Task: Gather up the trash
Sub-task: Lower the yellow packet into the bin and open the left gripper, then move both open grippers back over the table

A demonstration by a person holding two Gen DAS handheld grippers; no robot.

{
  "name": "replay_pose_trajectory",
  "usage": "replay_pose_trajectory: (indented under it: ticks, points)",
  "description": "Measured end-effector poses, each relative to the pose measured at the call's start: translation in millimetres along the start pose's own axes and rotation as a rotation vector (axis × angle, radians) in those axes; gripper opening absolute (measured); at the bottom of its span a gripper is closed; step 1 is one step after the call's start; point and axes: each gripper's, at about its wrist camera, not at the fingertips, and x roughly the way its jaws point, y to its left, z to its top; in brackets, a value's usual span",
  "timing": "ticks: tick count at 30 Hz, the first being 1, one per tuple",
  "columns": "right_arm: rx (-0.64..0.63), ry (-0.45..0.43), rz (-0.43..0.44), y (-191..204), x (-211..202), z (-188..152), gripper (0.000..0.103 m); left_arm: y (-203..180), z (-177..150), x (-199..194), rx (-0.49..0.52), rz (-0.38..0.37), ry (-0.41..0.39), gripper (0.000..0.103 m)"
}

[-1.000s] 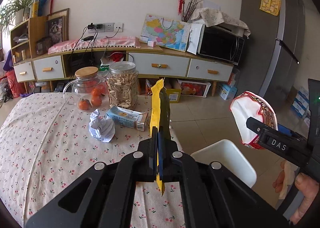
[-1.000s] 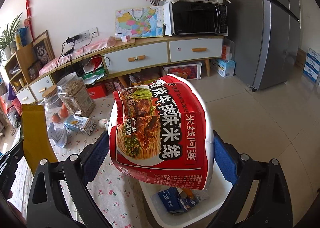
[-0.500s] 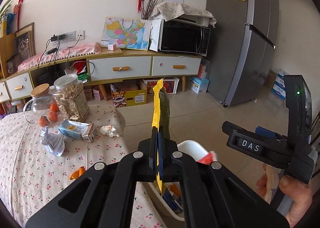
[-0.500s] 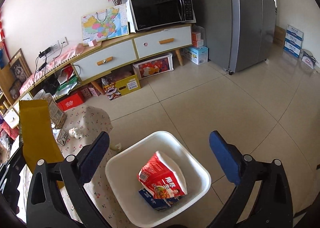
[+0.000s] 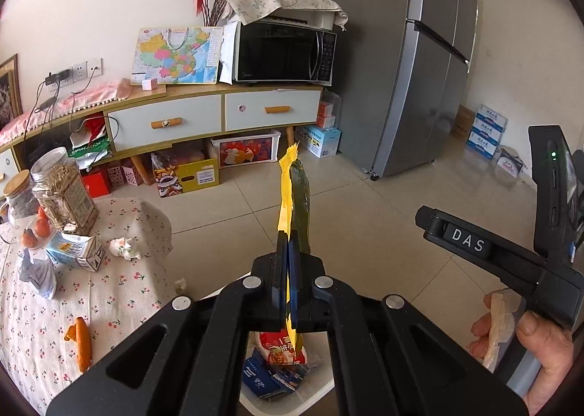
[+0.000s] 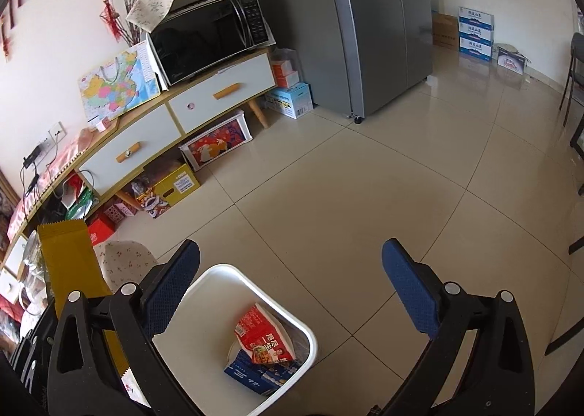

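My left gripper [image 5: 288, 244] is shut on a yellow snack wrapper [image 5: 292, 193], held upright above the white trash bin [image 5: 262, 403]. The wrapper also shows in the right wrist view [image 6: 69, 270] at the left. My right gripper [image 6: 290, 270] is open and empty above the bin [image 6: 255, 288]. Inside the bin lie a red noodle cup [image 6: 262, 337] and a blue carton [image 6: 255, 374]. On the table [image 5: 109, 292] remain a milk carton [image 5: 75, 251], a crumpled tissue [image 5: 124, 248], crumpled paper [image 5: 36, 271] and an orange peel [image 5: 82, 343].
Two glass jars [image 5: 64, 193] and oranges stand at the table's far left. A sideboard [image 5: 219, 116] with a microwave [image 5: 284, 52] lines the wall; boxes sit under it. A grey fridge [image 5: 412, 61] stands at the right. The tiled floor [image 6: 365, 178] lies beyond the bin.
My right gripper opened and the red noodle cup dropped into the bin. My left gripper swung right with the yellow wrapper, from over the table to above the bin.
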Motion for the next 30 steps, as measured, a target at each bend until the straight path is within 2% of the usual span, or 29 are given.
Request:
replay_pose_trajectory:
  ticks: [9,11,13,14,19,25,30]
  points:
    - [0.028,-0.024,-0.047,-19,0,4,0.096,-18,0,24,-0.014,-0.035,0.062,0.002]
    - [0.01,-0.032,-0.057,-16,-1,4,0.096,-17,0,25,-0.017,-0.036,0.074,0.014]
    - [-0.009,-0.042,-0.067,-13,-3,2,0.096,-15,-1,24,-0.027,-0.025,0.073,0.053]
    - [-0.019,-0.047,-0.072,-12,-4,2,0.096,-12,-1,23,-0.037,-0.015,0.065,0.06]
    - [-0.077,-0.064,-0.086,2,-7,-2,0.096,4,-1,16,-0.061,0.042,0.056,0.068]
    - [-0.185,-0.093,-0.077,33,-16,-13,0.096,28,-1,-3,-0.069,0.189,-0.011,0.086]
    - [-0.268,-0.112,-0.061,60,-23,-23,0.096,49,0,-17,-0.082,0.239,-0.032,0.089]
